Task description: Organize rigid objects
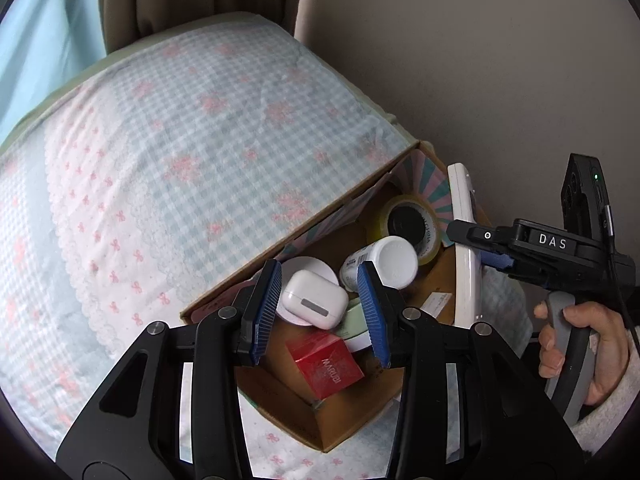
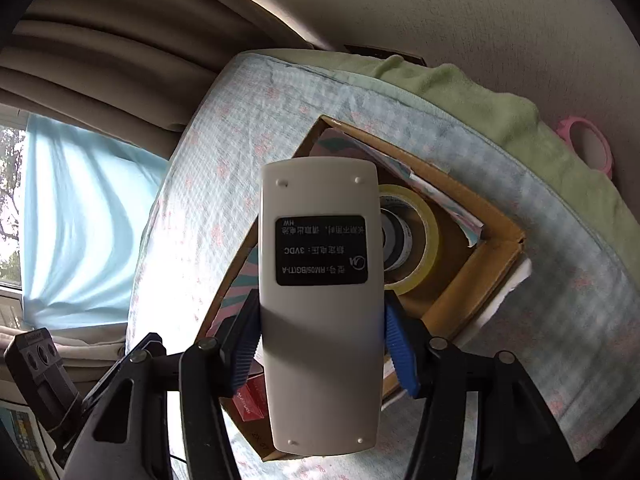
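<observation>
Left wrist view: the left gripper (image 1: 324, 312) hangs with fingers apart over the cardboard box (image 1: 304, 416) at lower centre, half hiding the earbud case (image 1: 314, 300), red carton (image 1: 326, 364) and white bottle (image 1: 384, 262), on a gingham-sheeted bed (image 1: 160, 140) by a beige wall. Right wrist view: the right gripper (image 2: 320, 340) is clamped on the white remote (image 2: 320, 300), back side up, covering most of the box; the tape roll (image 2: 416, 236) peeks out, curtains (image 2: 80, 220) at left.
</observation>
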`<state>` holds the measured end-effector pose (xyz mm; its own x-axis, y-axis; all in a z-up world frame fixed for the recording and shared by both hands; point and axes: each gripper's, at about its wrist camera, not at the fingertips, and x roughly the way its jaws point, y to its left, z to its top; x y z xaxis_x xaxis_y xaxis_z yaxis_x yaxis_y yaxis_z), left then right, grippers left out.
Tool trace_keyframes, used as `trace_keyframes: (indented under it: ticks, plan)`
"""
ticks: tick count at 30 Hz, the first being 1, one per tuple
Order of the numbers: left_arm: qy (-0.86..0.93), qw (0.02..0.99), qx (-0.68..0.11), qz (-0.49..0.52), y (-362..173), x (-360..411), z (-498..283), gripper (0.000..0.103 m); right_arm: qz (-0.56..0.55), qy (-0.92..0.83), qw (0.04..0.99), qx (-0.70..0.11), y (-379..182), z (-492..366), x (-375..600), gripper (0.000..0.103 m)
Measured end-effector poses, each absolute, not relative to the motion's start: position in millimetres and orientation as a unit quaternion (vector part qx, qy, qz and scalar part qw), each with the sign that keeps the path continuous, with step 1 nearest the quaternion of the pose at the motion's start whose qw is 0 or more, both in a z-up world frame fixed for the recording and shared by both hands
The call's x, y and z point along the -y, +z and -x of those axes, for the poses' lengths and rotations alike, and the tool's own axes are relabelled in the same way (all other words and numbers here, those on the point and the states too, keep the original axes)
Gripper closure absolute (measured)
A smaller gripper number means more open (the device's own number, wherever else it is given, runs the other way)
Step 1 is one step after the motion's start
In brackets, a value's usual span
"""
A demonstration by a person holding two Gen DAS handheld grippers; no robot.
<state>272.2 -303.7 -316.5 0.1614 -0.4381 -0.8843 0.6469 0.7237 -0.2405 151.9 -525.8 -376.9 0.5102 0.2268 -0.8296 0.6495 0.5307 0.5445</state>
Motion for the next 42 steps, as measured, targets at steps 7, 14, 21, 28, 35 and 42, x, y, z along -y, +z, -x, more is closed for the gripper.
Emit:
trace_keyframes:
  ticks: [7, 14, 21, 28, 35, 42]
  plan:
    - [-0.350, 0.745, -0.548, -0.151, -337.1, 312.0, -269.0, 0.000, -0.439, -0.179, 0.728, -0.494, -387.2, -160.6, 531.0, 0.000]
    - [-0.336, 0.741, -0.565, -0.138, -341.9, 301.4, -267.3, 0.000, -0.406, -0.177, 0.724, -0.528, -389.3, -167.1, 532.1, 0.000]
    - [-0.338, 0.744, -0.558, -0.144, -327.9, 295.2, -257.6, 0.000, -0.415, -0.188, 0.719, -0.525, -379.0, -158.9, 526.5, 0.000]
    - [-0.338, 0.755, -0.544, -0.140, -306.4, 275.9, -242.1, 0.000, -0.418, -0.203, 0.717, -0.519, -360.2, -141.7, 513.9, 0.000]
    - [-0.332, 0.777, -0.520, -0.128, -264.7, 240.1, -212.8, 0.000, -0.399, -0.204, 0.737, -0.506, -319.5, -118.8, 486.3, 0.000]
    - [-0.304, 0.811, -0.493, -0.083, -182.3, 173.1, -173.3, 0.000, -0.331, -0.166, 0.783, -0.499, -240.4, -104.1, 434.0, 0.000]
